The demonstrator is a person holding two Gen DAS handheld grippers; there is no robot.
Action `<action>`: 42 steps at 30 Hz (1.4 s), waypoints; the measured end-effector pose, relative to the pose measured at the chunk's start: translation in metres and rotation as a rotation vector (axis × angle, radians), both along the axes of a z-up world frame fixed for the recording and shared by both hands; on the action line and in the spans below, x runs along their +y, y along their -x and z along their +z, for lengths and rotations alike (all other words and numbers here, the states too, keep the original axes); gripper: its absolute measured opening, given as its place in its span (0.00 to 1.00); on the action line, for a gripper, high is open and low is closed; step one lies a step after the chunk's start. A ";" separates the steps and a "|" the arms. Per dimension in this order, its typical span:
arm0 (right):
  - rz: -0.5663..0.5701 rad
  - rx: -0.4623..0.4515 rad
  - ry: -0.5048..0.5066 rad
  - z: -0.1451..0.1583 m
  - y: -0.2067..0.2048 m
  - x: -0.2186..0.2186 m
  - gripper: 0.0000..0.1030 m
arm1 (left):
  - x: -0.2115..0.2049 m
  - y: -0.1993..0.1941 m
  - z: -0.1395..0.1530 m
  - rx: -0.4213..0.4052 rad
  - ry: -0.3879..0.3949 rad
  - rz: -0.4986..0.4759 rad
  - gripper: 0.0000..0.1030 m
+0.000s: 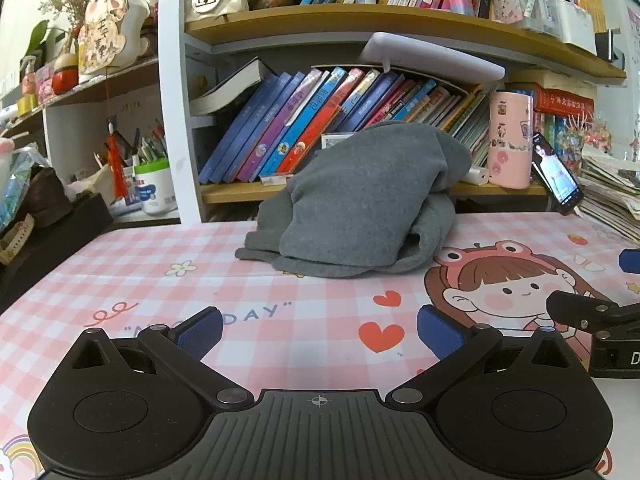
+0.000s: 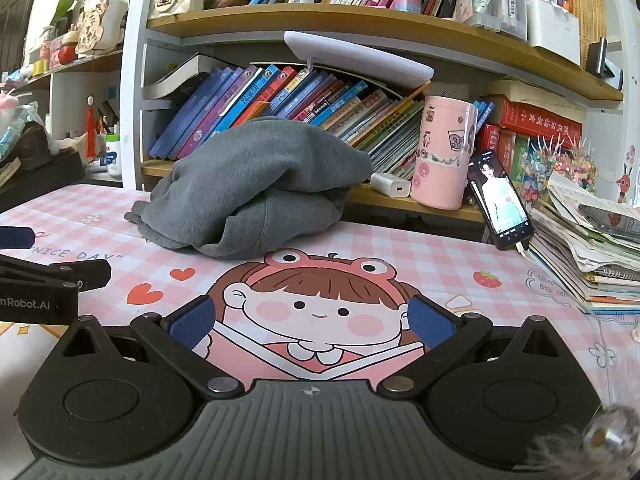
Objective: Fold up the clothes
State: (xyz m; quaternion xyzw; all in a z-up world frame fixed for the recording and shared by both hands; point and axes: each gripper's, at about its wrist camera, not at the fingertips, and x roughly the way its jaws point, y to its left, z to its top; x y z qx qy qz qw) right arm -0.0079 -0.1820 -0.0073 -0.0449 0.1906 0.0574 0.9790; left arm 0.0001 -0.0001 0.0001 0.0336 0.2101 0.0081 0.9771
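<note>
A crumpled grey garment [image 1: 360, 200] lies heaped at the back of the desk on a pink checked cartoon mat [image 1: 200, 272], its top leaning against the bookshelf. In the right wrist view the grey garment [image 2: 256, 188] sits left of centre on the same mat [image 2: 440, 264]. My left gripper [image 1: 318, 330] stands open over the mat, well short of the garment, with nothing between its blue pads. My right gripper [image 2: 312, 318] is also open and empty above the cartoon girl print. Each gripper shows at the edge of the other's view.
A bookshelf [image 1: 400, 24] packed with books rises right behind the garment. A pink cup [image 2: 444, 152], a white charger [image 2: 390, 186] and a propped phone [image 2: 500, 200] stand at the right. A stack of papers [image 2: 592, 248] fills the right edge. Clutter lines the left side.
</note>
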 end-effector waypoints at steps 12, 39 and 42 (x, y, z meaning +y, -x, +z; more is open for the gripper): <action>-0.004 0.009 0.004 0.001 0.000 0.000 1.00 | 0.000 -0.001 0.002 0.025 0.009 0.004 1.00; -0.002 0.014 0.005 -0.002 -0.002 0.000 1.00 | 0.002 -0.001 0.000 0.021 0.022 -0.008 1.00; -0.001 0.014 0.007 -0.002 -0.002 0.001 1.00 | 0.002 -0.001 0.000 0.017 0.022 -0.010 1.00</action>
